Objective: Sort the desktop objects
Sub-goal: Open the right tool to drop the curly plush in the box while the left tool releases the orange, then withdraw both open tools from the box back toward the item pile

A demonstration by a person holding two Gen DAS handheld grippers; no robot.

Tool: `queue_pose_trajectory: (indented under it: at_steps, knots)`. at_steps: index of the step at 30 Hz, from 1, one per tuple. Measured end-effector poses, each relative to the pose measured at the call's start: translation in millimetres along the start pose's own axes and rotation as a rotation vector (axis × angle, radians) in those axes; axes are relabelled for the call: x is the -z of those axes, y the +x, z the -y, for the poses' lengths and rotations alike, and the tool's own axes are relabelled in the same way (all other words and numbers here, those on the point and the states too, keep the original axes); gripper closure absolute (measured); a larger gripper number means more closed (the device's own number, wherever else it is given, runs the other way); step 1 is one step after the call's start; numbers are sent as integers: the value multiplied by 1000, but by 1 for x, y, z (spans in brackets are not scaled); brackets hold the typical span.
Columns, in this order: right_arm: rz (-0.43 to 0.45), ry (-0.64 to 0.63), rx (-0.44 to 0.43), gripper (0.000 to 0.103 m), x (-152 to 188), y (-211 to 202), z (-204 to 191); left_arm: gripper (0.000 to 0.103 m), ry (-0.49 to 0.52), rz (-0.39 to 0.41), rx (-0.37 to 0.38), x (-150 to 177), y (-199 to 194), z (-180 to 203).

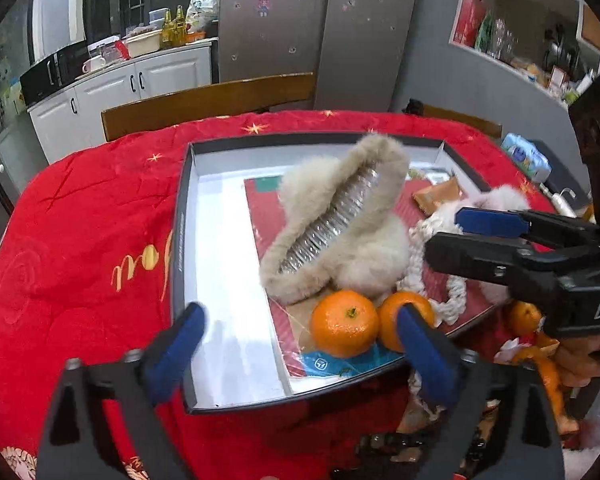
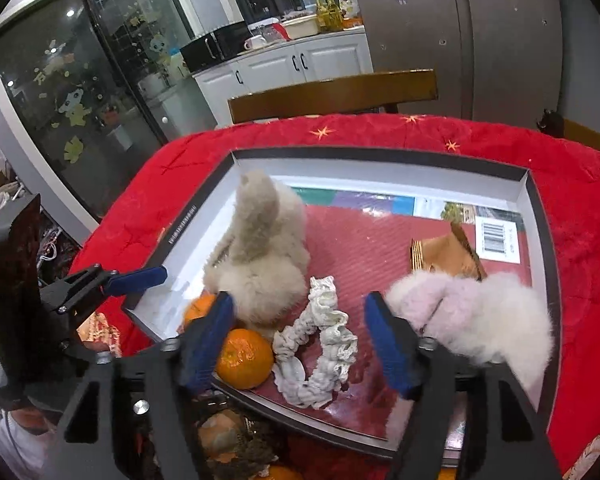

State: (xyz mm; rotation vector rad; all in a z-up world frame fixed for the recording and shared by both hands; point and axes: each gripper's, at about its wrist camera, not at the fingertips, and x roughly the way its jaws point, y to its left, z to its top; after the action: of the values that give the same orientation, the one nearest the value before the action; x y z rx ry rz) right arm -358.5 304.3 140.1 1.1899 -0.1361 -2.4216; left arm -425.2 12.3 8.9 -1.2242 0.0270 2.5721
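A shallow black-rimmed box lies on the red tablecloth. In it are a beige furry hair clip, two oranges, a white scrunchie, a pink furry clip and a brown snack packet. My left gripper is open over the box's near edge, the oranges between its fingers. My right gripper is open and empty, with the scrunchie between its fingers; it shows in the left wrist view too.
A red book lies flat on the box floor. More oranges and clutter lie off the near right side of the box. A wooden chair stands behind the table. A blue tissue pack lies at the table's far right.
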Motion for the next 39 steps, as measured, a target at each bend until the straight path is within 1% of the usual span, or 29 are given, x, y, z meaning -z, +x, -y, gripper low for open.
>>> queue_pose_trajectory:
  at_steps: [1, 2, 3, 4, 5, 7, 11, 12, 20, 24, 27, 29, 31, 34, 37, 39]
  knots:
    - [9, 2, -7, 26, -2, -4, 1, 0, 2, 14, -8, -2, -3, -1]
    - [21, 5, -11, 19, -3, -7, 2, 0, 6, 24, -18, -3, -6, -1]
    - [39, 8, -13, 8, -4, -12, 3, 0, 9, 32, -26, -6, -7, 0]
    - [64, 11, -14, 1, -5, -18, 4, 0, 9, 37, -30, -7, -8, -2]
    - [103, 15, -13, 0, -6, -24, 5, 0, 7, 40, -27, -9, -9, -3]
    - [152, 5, 1, 0, -6, -32, 3, 0, -3, 43, -25, -12, -10, -7]
    - [151, -24, 23, 0, -9, -35, -3, 0, -7, 51, -38, -13, -12, -12]
    - [152, -28, 27, 0, -9, -35, -5, 0, -5, 53, -38, -11, -15, -7]
    - [163, -24, 34, 0, -11, -43, -6, 0, 20, 76, -39, -8, -29, -2]
    - [181, -26, 42, 0, -13, -51, -9, 0, 41, 111, -51, -10, -45, 4]
    - [202, -39, 57, 0, -14, -60, -14, 0, 86, 172, -58, -10, -64, 11]
    - [227, -53, 76, 0, -14, -70, -19, 0, 148, 230, -72, -8, -81, 19]
    - [249, -56, 94, 0, -13, -80, -25, 0, 201, 269, -86, -6, -94, 26]
    - [285, -69, 105, 0, -8, -97, -34, 0, 245, 287, -103, -1, -110, 33]
    - [315, -90, 151, 0, -2, -115, -46, 0, 264, 302, -109, 5, -124, 36]
    - [342, -85, 160, 0, 4, -130, -52, 0, 287, 309, -115, 10, -134, 39]
